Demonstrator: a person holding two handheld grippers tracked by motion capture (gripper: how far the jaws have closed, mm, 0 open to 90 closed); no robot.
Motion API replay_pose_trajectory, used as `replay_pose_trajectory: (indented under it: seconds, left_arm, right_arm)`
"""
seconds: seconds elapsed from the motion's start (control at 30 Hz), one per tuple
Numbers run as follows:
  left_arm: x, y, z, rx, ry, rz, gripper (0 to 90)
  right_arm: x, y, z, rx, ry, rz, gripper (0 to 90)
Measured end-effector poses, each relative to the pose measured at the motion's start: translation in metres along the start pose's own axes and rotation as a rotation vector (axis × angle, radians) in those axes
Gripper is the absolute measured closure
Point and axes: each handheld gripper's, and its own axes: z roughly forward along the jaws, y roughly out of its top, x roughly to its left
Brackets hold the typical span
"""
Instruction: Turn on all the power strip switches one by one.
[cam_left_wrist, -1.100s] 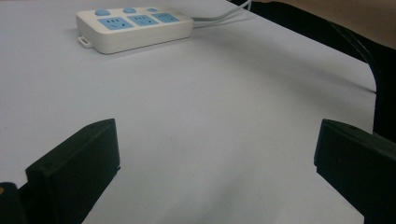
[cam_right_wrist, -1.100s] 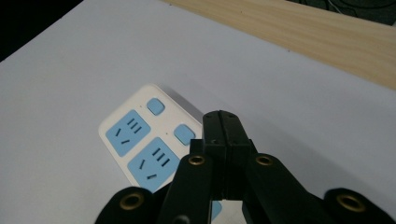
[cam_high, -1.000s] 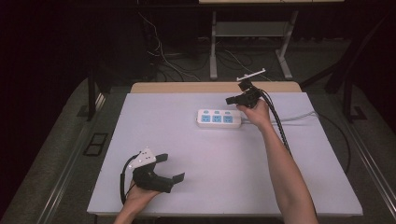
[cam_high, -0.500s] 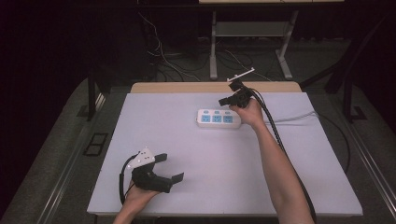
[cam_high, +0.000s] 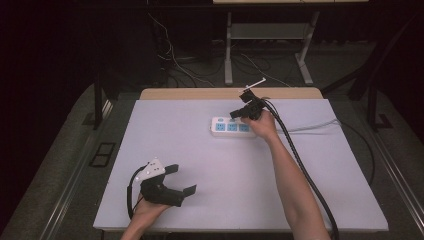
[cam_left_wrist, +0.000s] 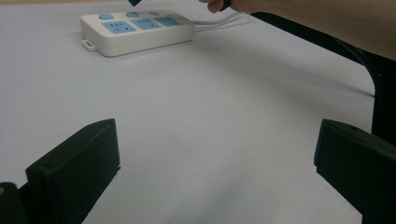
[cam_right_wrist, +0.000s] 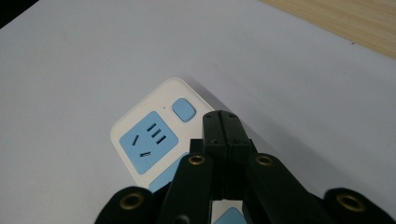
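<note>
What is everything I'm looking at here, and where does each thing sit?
power strip: one, white with blue sockets and a blue button, far middle of the table
power strip's cord: one, white, runs off to the right
table: one, white top with a wooden far edge
floor cables: several, dark and white, behind the table
left tongs: one pair, black, open, near the table's front left
right tongs: one pair, black, shut, tips over the power strip
forearms: two, entering from the bottom

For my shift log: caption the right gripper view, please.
Shut right tool poised above the white power strip, near its blue switch button.
</note>
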Motion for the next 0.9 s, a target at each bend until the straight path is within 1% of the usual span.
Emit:
replay_pose_trajectory:
  seconds: [0.13,0.27,0.37,0.4,0.53,0.77,0.83,0.9]
  left_arm:
    - [0.0002,0.0000,0.0005,0.005,-0.001,0.003,0.0]
    - [0.0003,-0.0001,0.0007,0.007,-0.001,0.003,0.0]
    - [0.0000,0.0000,0.0013,0.009,-0.004,0.008,0.0]
    - [-0.0002,-0.0001,0.0016,0.010,-0.004,0.007,0.0]
    - [-0.0006,0.0000,0.0017,0.010,-0.003,0.007,0.0]
    - [-0.0018,0.0000,0.0023,0.012,-0.005,0.010,0.0]
    - [-0.0018,0.0000,0.0025,0.014,-0.005,0.011,0.0]
    - [-0.0019,0.0000,0.0025,0.014,-0.005,0.011,0.0]
  right_arm:
    - [-0.0007,-0.0006,0.0021,0.002,-0.001,0.001,90.0]
    - [-0.0031,-0.0029,0.0045,-0.003,0.003,0.024,90.0]
    - [-0.0045,-0.0046,0.0077,0.005,0.003,0.030,90.0]
    - [-0.0046,-0.0048,0.0081,0.000,0.004,0.033,90.0]
    - [-0.0020,-0.0038,0.0085,0.004,-0.015,0.009,90.0]
    - [-0.0020,-0.0056,0.0086,0.001,-0.021,0.010,90.0]
    - [-0.0033,-0.0066,0.0089,-0.007,-0.014,0.011,90.0]
    - [-0.0048,-0.0079,0.0091,-0.014,-0.004,0.024,90.0]
